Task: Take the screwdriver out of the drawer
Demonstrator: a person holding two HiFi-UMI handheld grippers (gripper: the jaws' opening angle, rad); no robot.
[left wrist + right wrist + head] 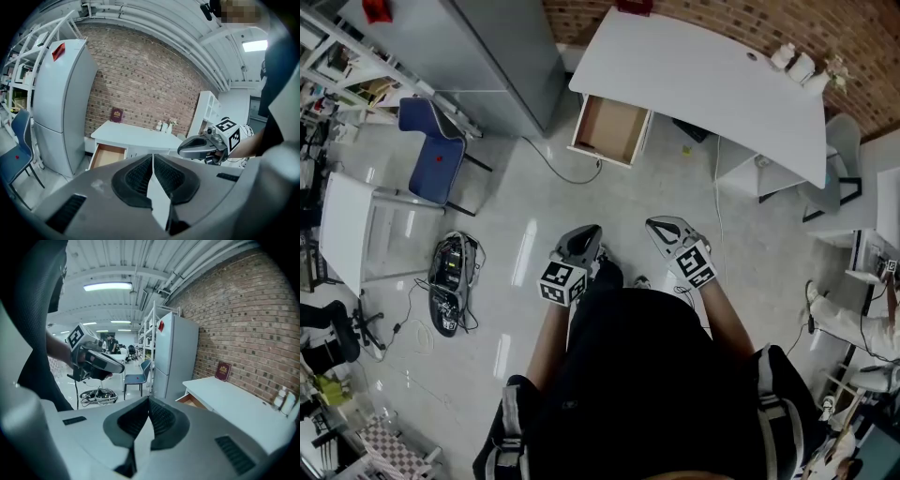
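The white desk (703,70) stands against the brick wall, and its wooden drawer (609,128) is pulled open at the left end. The drawer's inside looks bare from the head view; no screwdriver shows in any view. I hold both grippers close to my chest, well short of the desk. My left gripper (584,234) is shut with nothing in it, its pads pressed together (152,164). My right gripper (664,225) is also shut and empty (149,408). The drawer (107,155) shows far ahead in the left gripper view, and only its edge (191,401) in the right gripper view.
A tall grey refrigerator (502,56) stands left of the desk. A blue chair (431,150), a white side table (342,225) and a heap of cables (450,272) lie at the left. Small bottles (797,64) and a red book (116,114) sit on the desk.
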